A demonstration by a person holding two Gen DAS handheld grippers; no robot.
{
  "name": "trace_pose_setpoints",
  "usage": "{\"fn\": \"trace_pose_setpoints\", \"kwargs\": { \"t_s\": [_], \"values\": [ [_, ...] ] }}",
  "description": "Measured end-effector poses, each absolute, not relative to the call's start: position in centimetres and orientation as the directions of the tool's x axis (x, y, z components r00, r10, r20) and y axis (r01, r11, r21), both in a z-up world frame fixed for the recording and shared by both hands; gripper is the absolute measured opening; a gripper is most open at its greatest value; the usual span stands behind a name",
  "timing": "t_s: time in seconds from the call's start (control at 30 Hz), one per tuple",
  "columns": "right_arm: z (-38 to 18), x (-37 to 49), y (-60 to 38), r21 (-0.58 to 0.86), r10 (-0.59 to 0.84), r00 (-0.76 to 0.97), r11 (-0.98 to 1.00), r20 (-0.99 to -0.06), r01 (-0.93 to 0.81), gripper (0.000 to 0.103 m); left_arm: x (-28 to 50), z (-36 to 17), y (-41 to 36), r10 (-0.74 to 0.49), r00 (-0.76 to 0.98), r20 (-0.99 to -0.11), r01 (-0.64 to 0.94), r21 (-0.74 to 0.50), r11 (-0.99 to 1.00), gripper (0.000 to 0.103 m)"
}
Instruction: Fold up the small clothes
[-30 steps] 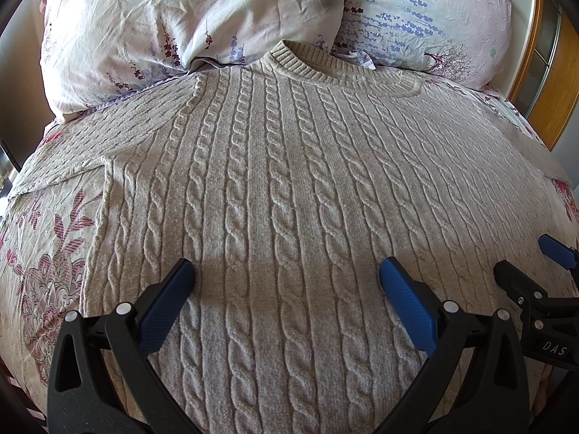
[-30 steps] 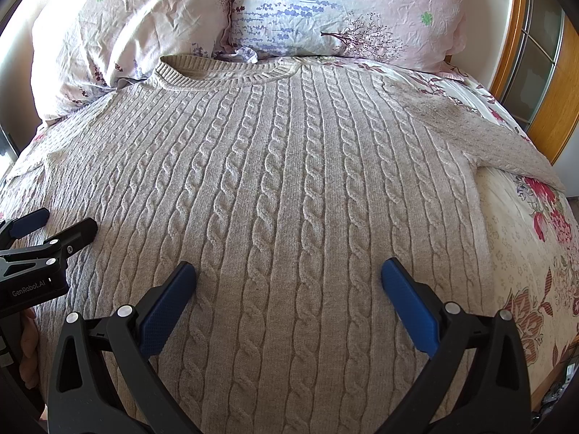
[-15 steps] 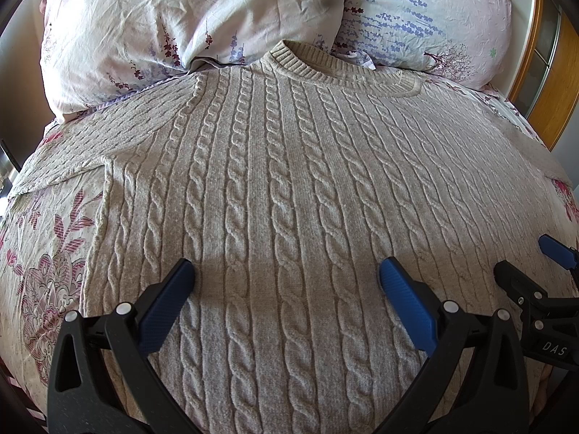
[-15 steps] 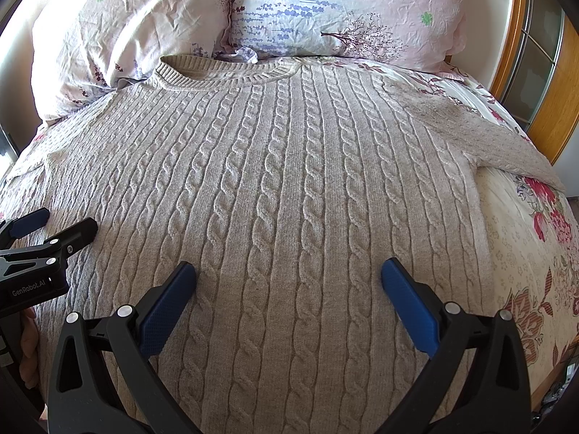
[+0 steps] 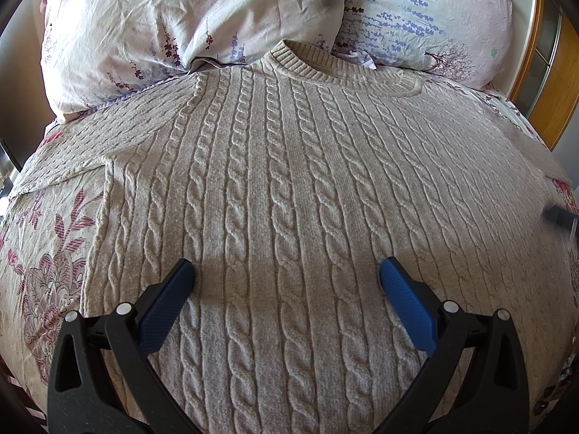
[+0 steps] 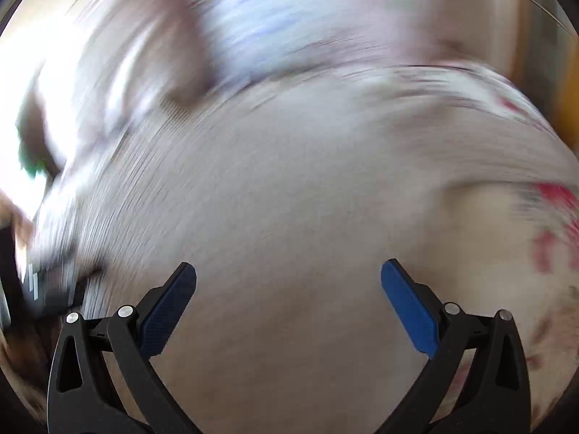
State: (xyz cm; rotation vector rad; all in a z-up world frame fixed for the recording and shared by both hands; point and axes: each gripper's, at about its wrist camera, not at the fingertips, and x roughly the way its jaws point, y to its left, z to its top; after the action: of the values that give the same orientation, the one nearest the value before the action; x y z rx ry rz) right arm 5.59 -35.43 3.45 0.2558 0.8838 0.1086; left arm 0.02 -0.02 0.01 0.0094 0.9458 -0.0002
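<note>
A beige cable-knit sweater [image 5: 289,181] lies flat, face up, on the bed, collar toward the pillows, sleeves spread to both sides. My left gripper [image 5: 286,275] is open and empty, hovering over the sweater's lower middle. My right gripper [image 6: 288,275] is open and empty over the sweater [image 6: 289,188]; its view is heavily motion-blurred. In the left wrist view the right gripper shows only as a blurred dark streak [image 5: 560,215] at the right edge.
Two floral pillows [image 5: 181,18] [image 5: 434,14] lie at the head of the bed. A floral bedsheet [image 5: 47,253] shows left of the sweater. A wooden frame with glass [image 5: 546,72] stands at the right.
The right gripper has swung quickly, blurring its view, and has moved up and away from its spot at the right edge of the left wrist view. The left gripper has not moved.
</note>
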Motion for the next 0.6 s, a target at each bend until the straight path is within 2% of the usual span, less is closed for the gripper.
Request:
{"fn": "trace_pose_setpoints", "kwargs": {
  "t_s": [0.1, 0.13, 0.2, 0.23, 0.4, 0.43, 0.53, 0.57, 0.6],
  "values": [
    [4.3, 7.3, -47.6, 0.345, 0.009, 0.662, 0.859, -0.749, 0.378, 0.099, 0.0, 0.0, 0.0, 0.004, 0.584, -0.812, 0.004, 0.008, 1.000, 0.101],
    [4.4, 7.5, -50.3, 0.366, -0.025, 0.663, 0.818, -0.749, 0.444, 0.096, 0.0, 0.0, 0.0, 0.004, 0.584, -0.812, 0.005, 0.008, 1.000, 0.101],
    [4.2, 7.6, -56.8, 0.425, -0.088, 0.664, 0.704, -0.743, 0.569, 0.081, 0.1, 0.0, 0.1, 0.000, 0.581, -0.814, 0.010, 0.007, 1.000, 0.101],
    [3.9, 7.6, -59.4, 0.452, -0.102, 0.659, 0.650, -0.745, 0.611, 0.079, 0.0, 0.2, 0.0, -0.004, 0.578, -0.816, 0.013, 0.004, 1.000, 0.101],
    [0.6, 8.0, -67.7, 0.578, -0.068, 0.653, 0.403, -0.755, 0.710, 0.048, -0.3, 1.8, 2.1, -0.024, 0.629, -0.777, -0.047, -0.069, 0.997, 0.101],
    [0.3, 7.9, -68.0, 0.585, -0.071, 0.654, 0.385, -0.753, 0.714, 0.045, -0.2, 2.4, 3.1, -0.022, 0.642, -0.766, -0.078, -0.094, 0.993, 0.101],
    [-0.1, 8.5, -68.4, 0.564, -0.118, 0.651, 0.402, -0.750, 0.722, 0.028, 0.1, 3.9, 7.3, -0.001, 0.662, -0.749, -0.189, -0.169, 0.967, 0.101],
    [-0.2, 8.8, -68.7, 0.545, -0.125, 0.638, 0.413, -0.759, 0.730, 0.012, 0.1, 4.3, 9.1, 0.010, 0.668, -0.744, -0.236, -0.198, 0.951, 0.101],
    [0.0, 9.2, -68.4, 0.511, -0.132, 0.612, 0.432, -0.780, 0.744, 0.009, 0.0, 4.7, 11.2, 0.022, 0.675, -0.737, -0.285, -0.234, 0.930, 0.101]
  ]
}}
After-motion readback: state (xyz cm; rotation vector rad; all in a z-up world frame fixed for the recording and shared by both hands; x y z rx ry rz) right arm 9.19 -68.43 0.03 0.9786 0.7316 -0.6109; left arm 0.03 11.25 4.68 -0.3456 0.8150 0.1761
